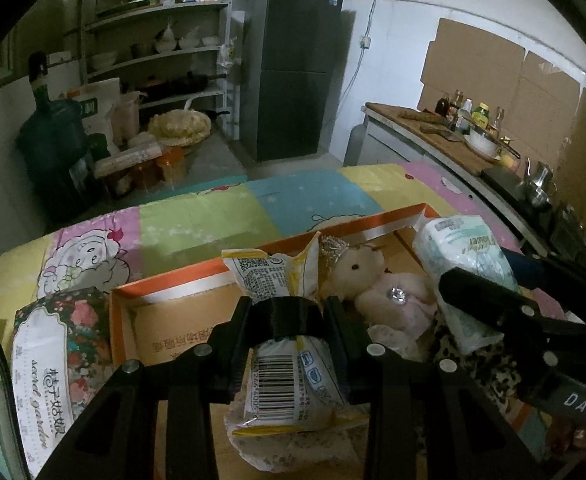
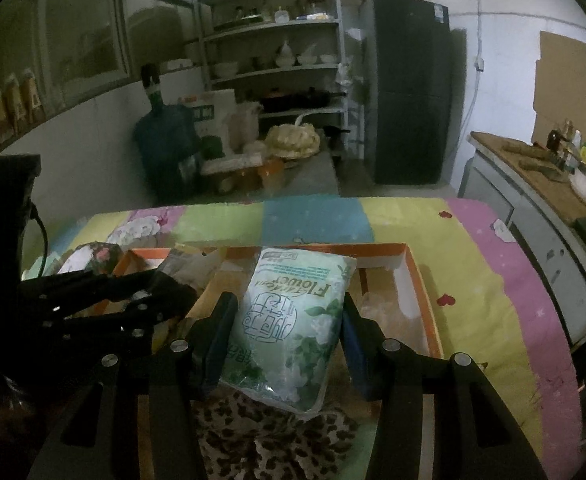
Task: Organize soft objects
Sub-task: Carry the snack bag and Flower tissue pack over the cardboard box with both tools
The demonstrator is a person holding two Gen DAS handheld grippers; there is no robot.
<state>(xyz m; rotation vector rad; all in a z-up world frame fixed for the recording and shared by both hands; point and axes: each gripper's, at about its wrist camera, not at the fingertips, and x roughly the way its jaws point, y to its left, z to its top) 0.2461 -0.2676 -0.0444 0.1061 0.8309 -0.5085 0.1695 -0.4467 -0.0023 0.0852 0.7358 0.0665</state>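
Plainly, the right gripper [image 2: 287, 336] clamps a green "Flower" tissue pack [image 2: 293, 328] pointing lengthwise away, while the left gripper [image 1: 289, 320] pinches a barcoded yellow-white packet [image 1: 285, 344] likewise.

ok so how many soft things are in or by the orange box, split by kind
Packets held in the grippers: 2, the yellow-and-white snack packet and the green tissue pack
Plush toys: 1, the teddy bear
Leopard-print cloth: 1
Floral tissue pack left of the orange box: 1
Total: 5
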